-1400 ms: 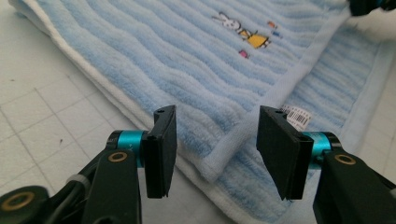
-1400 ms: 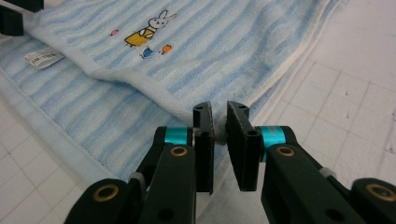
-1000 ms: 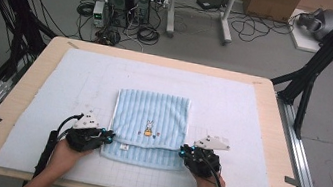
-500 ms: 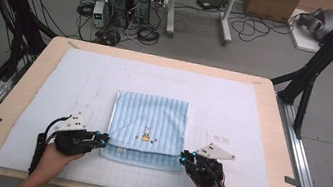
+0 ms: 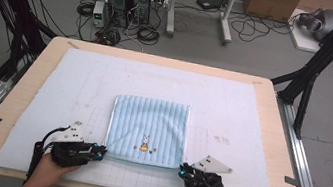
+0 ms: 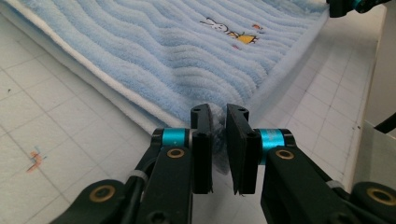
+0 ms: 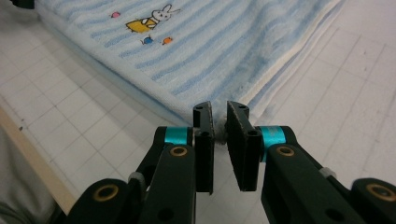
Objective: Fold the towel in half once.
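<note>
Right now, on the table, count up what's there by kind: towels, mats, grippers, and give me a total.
Blue striped towel: 1
White gridded mat under it: 1
Grippers, the left gripper and the right gripper, one at each near corner of the towel: 2
Total: 4

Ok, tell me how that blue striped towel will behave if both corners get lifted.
The towel is probably floppy: its plush pile bunches between the left gripper's fingers. It would likely sag in the middle, being gripped only at its two near corners. It seems light, and its folded layers may slip apart when raised.
</note>
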Demonstrator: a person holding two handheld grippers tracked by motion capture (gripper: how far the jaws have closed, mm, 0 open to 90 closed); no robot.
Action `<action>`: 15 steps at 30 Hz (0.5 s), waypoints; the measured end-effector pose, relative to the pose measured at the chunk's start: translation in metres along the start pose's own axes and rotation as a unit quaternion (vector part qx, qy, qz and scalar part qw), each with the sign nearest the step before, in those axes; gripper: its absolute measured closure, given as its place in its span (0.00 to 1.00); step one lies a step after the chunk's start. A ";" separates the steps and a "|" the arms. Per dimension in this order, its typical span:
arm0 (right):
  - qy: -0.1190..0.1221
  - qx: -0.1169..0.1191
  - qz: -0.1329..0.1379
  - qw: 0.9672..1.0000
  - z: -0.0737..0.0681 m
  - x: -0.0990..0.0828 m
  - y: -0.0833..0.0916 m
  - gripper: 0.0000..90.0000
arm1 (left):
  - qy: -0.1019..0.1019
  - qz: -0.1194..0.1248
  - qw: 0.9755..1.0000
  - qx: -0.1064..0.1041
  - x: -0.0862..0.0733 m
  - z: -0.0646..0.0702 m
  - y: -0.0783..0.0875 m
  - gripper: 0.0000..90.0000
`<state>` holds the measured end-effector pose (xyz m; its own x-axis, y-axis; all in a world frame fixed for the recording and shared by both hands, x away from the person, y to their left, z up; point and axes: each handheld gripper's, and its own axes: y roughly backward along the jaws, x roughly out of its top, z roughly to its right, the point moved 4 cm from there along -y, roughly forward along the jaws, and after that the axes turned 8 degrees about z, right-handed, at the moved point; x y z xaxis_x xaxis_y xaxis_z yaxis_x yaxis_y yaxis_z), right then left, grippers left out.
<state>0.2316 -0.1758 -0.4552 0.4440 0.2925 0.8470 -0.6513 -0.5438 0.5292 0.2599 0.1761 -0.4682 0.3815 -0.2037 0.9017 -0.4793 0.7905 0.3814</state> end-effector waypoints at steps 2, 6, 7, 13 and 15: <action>0.001 0.000 -0.008 1.000 0.000 -0.002 -0.001 0.86 | 0.015 0.004 1.000 0.010 0.002 -0.003 0.001 0.67; -0.013 -0.005 0.005 1.000 0.004 0.001 0.002 0.72 | 0.030 0.026 0.999 0.033 0.010 -0.011 0.005 0.57; -0.019 -0.008 0.013 1.000 0.005 0.003 0.003 0.71 | 0.033 0.031 0.998 0.034 0.012 -0.013 0.006 0.57; -0.024 -0.009 0.031 0.999 0.007 0.018 -0.009 0.72 | 0.050 0.056 0.997 0.036 0.029 -0.021 -0.006 0.61; -0.016 -0.006 0.021 1.000 0.005 0.021 -0.020 0.73 | 0.047 0.047 0.997 0.032 0.031 -0.020 -0.015 0.64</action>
<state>0.2570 -0.1621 -0.4484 0.4357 0.2450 0.8661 -0.6765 -0.5457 0.4946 0.2952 0.1695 -0.4505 0.4039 -0.0726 0.9119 -0.5651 0.7641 0.3111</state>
